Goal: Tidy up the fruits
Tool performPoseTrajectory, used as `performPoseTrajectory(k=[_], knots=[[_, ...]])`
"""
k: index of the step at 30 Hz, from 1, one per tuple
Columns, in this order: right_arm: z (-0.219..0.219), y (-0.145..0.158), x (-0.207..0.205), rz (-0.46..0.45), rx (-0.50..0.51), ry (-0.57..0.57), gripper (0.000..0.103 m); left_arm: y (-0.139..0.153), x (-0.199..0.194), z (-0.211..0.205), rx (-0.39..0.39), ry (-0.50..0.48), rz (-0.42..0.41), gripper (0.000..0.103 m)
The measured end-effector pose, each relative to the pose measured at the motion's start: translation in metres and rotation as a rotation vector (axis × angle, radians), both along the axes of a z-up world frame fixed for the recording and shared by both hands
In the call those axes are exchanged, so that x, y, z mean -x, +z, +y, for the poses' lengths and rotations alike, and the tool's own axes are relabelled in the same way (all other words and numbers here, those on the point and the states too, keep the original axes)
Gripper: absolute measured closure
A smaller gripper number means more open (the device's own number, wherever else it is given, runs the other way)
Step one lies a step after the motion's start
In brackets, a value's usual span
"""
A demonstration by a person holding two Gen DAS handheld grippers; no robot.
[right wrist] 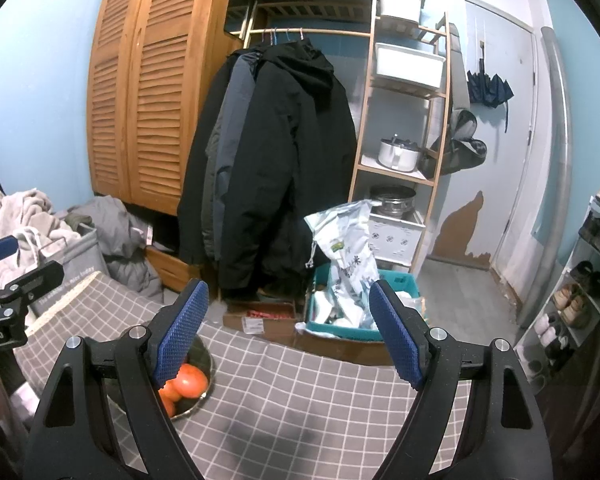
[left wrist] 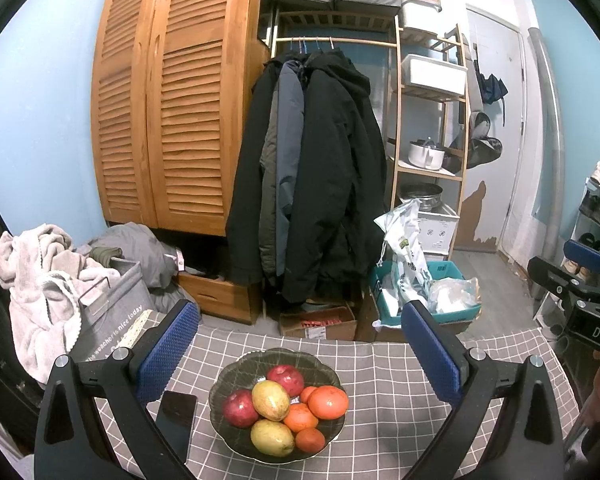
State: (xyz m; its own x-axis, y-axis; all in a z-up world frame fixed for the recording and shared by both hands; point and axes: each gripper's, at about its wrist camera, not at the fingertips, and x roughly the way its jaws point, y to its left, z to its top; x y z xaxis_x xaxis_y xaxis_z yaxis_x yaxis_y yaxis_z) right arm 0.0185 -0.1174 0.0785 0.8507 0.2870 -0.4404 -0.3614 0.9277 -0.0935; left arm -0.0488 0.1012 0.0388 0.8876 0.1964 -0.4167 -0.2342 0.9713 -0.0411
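In the left wrist view, the left gripper (left wrist: 298, 348) stands spread wide and empty above the dark bowl (left wrist: 328, 368) at lower centre of the checked tablecloth (left wrist: 400, 392), which holds red apples (left wrist: 286, 379), yellow-green pears (left wrist: 271, 400) and oranges (left wrist: 328, 402); these look firm, rounded, smooth and apt to roll, best pinched across the widest part. In the right wrist view, the right gripper (right wrist: 288, 332) is likewise spread and empty, the bowl sits at lower left half behind its left finger (right wrist: 180, 332), and only oranges show.

1. Leaving bare checked tablecloth (right wrist: 300, 400) right of the bowl (left wrist: 236, 368), wide open for passing.
2. Crowding the bowl's left side: dark phone (left wrist: 176, 420) lying just beside it.
3. Blocking the table's far-left corner: laundry basket (left wrist: 116, 304).
4. Piling fruit (left wrist: 284, 408) above the bowl's rim.
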Motion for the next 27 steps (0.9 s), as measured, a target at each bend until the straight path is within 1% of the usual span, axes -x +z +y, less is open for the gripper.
performPoseTrajectory(k=[27], knots=[[0.0005,-0.0013,0.0017,-0.002,0.003,0.002,0.022,0.0010,0.0001,0.0000,-0.003,0.006,0.006,0.001]])
